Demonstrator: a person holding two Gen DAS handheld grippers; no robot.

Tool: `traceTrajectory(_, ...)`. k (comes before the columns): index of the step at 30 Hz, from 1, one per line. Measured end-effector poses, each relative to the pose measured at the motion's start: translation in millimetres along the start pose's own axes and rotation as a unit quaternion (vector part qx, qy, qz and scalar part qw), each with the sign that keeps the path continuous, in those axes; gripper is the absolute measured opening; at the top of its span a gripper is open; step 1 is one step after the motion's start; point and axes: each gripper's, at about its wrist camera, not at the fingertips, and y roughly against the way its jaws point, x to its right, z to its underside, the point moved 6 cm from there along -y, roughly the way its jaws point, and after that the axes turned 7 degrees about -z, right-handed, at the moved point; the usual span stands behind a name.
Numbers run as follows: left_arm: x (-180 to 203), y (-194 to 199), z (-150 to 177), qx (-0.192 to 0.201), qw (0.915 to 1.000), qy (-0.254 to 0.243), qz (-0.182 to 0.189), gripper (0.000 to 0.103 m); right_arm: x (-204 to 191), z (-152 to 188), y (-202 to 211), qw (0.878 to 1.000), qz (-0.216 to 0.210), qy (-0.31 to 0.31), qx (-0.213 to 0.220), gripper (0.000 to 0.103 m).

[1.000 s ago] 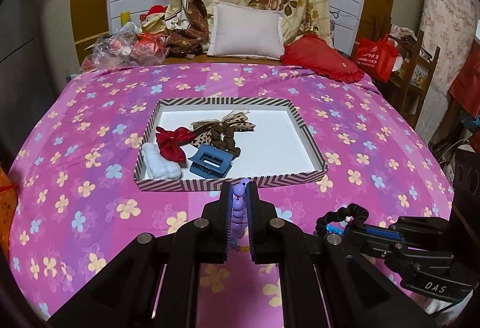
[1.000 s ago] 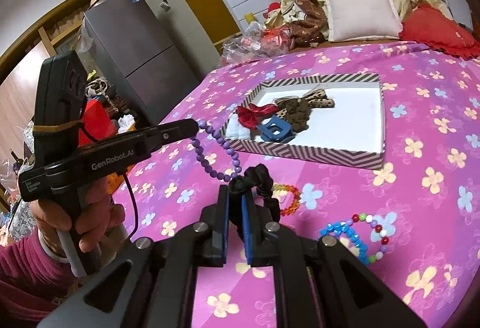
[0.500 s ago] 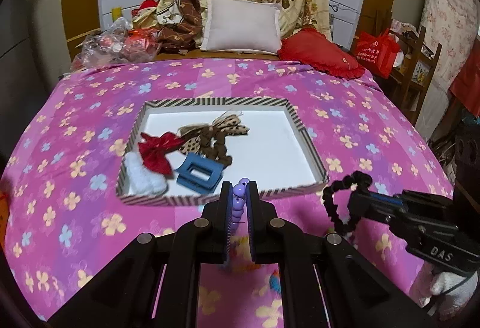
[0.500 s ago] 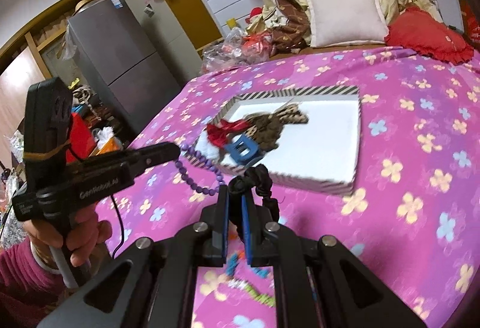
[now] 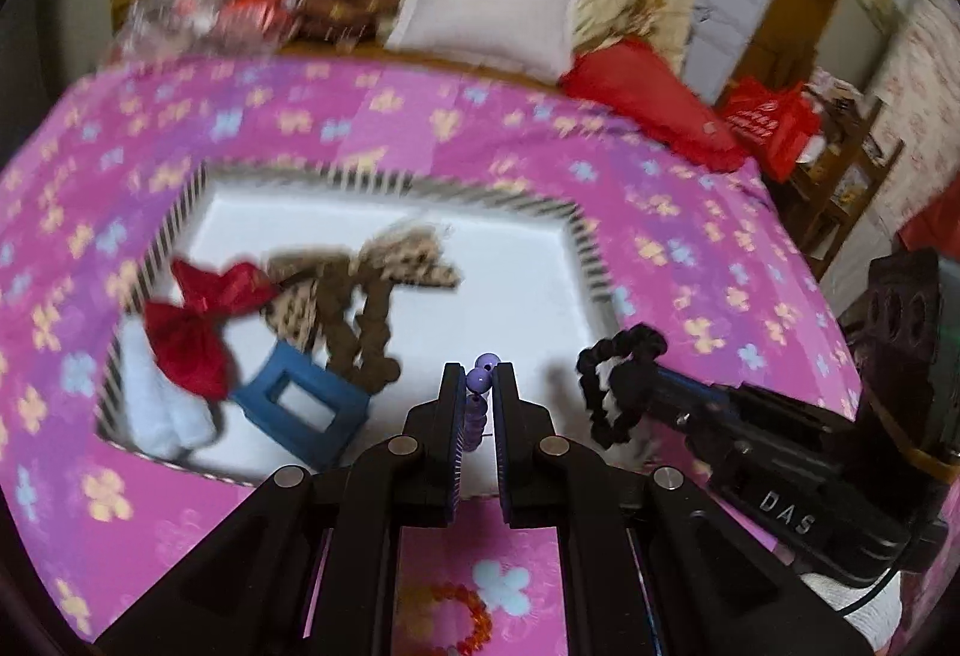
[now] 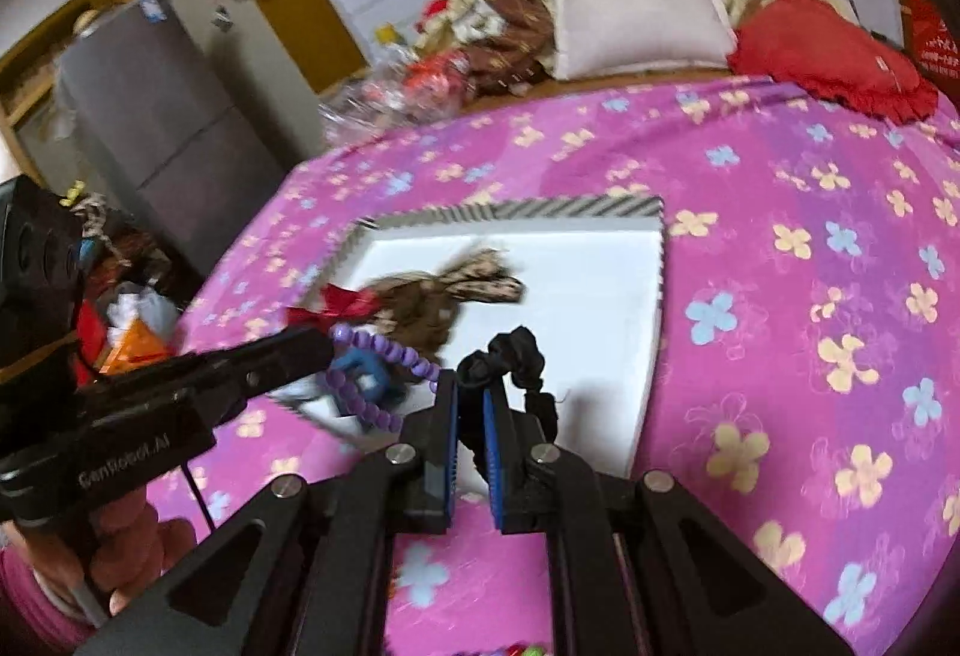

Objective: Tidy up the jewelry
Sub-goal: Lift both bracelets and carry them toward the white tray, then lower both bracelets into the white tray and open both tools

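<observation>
Purple bead bracelet [image 5: 480, 392] pinched in the left tongs [image 5: 478, 386] and black scrunchie [image 6: 507, 356] clamped in the right tongs [image 6: 470, 404] hang over the near edge of the striped tray [image 5: 384, 182], which already holds bows and a blue clip [image 5: 300, 407]; an orange bracelet [image 5: 456, 614] lies on the bed.

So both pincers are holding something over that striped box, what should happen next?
Probably lower a little and open both: the left gripper pinches the purple bead bracelet and the right gripper the black scrunchie, both already above the tray's white floor.
</observation>
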Motion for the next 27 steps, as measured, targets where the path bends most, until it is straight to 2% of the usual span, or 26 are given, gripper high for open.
traceTrajectory(4,-21.6,-26.4,12.5,-0.025,0.9992,0.012,-0.028,0.011,14.7,4.3,-35.0,0.999,0.019,-0.001,-0.036,0.008)
traceTrajectory(9,-33.5,-36.4,20.2,-0.036,0.9986,0.015,-0.037,0.011,22.6,6.7,-58.9,0.998,0.025,-0.012,-0.049,0.008)
traceTrajectory(12,-35.3,-37.4,22.9,-0.038,0.9983,0.018,-0.042,0.011,26.5,7.6,-64.6,0.998,0.019,-0.031,-0.053,0.016)
traceTrajectory(13,-35.1,-36.5,24.0,-0.037,0.9982,0.015,-0.045,0.011,25.6,7.8,-62.8,0.998,0.015,-0.032,-0.05,0.018)
traceTrajectory(15,-35.3,-34.8,23.2,-0.032,0.9982,0.009,-0.049,0.011,24.9,7.4,-56.0,0.998,0.01,-0.037,-0.042,0.037)
traceTrajectory(17,-34.6,-32.1,23.3,-0.032,0.9984,0.009,-0.046,0.016,23.5,6.6,-45.0,0.999,-0.003,-0.045,-0.027,0.046)
traceTrajectory(19,-34.2,-27.7,24.7,-0.035,0.9985,0.015,-0.039,0.025,21.7,6.8,-36.2,0.999,-0.007,-0.045,-0.021,0.047)
traceTrajectory(22,-34.6,-17.5,25.8,-0.028,0.9988,0.013,-0.039,0.031,18.3,9.6,-24.4,0.999,-0.003,-0.041,-0.016,0.047)
traceTrajectory(27,-36.3,6.4,31.3,-0.007,0.9986,0.002,-0.053,0.034,6.9,24.3,-0.3,0.999,0.001,-0.033,-0.007,0.047)
